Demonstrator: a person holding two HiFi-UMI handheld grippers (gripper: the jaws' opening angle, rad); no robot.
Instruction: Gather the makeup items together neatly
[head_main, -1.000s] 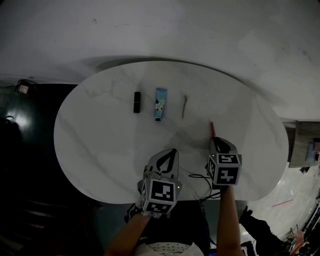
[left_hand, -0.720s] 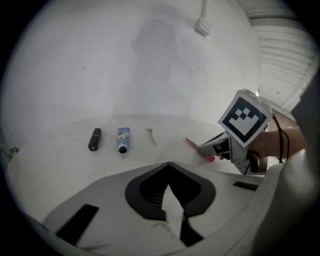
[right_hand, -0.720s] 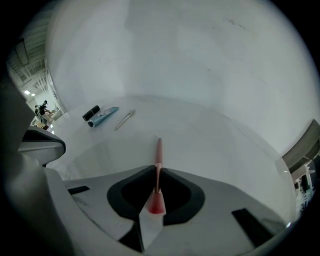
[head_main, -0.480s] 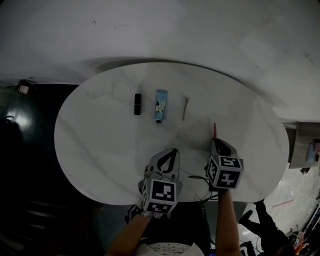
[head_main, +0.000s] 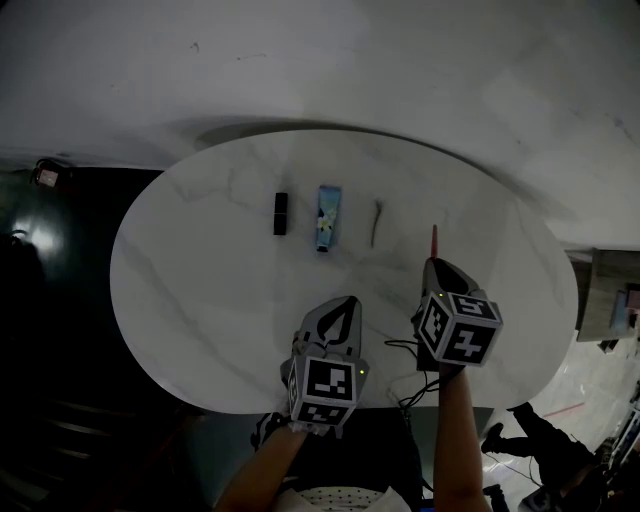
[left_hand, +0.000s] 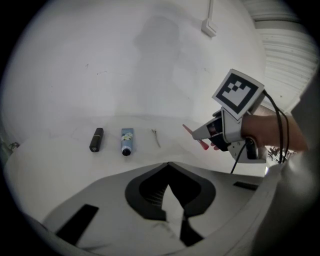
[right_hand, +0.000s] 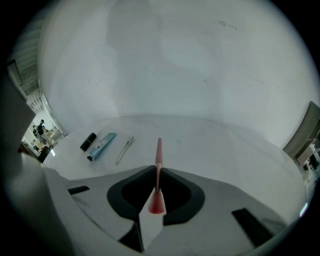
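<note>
Right gripper (right_hand: 158, 171): jaws pinched on a slim pink stick (right_hand: 159, 150). The stick is round and smooth and tapers at its far end. It runs straight out between the jaws, in line with them, with most of its length past the tips. Whether its far end touches the counter cannot be told.

Left gripper (left_hand: 169, 165): jaws pressed together with nothing between them. It sits over the near edge of the counter, just beside the right gripper and on the person's left.

Counter (head_main: 200, 300): an oval white slab with faint grey marble veins and a matte sheen.

Three items lie in a row on the far half of the counter, each set lengthwise away from the person, near one another but not touching:
- black lipstick tube (head_main: 281, 214), short, square-edged and glossy, at the left end of the row;
- blue squeeze tube (head_main: 327, 216), flat and soft-looking, with a pale print and a dark cap at its near end, in the middle;
- thin metal clip (head_main: 376, 222), narrow and slightly bent, at the right end.

The pink stick points past the right of the clip. The row lies ahead and to the left of the right gripper and well apart from both grippers.
</note>
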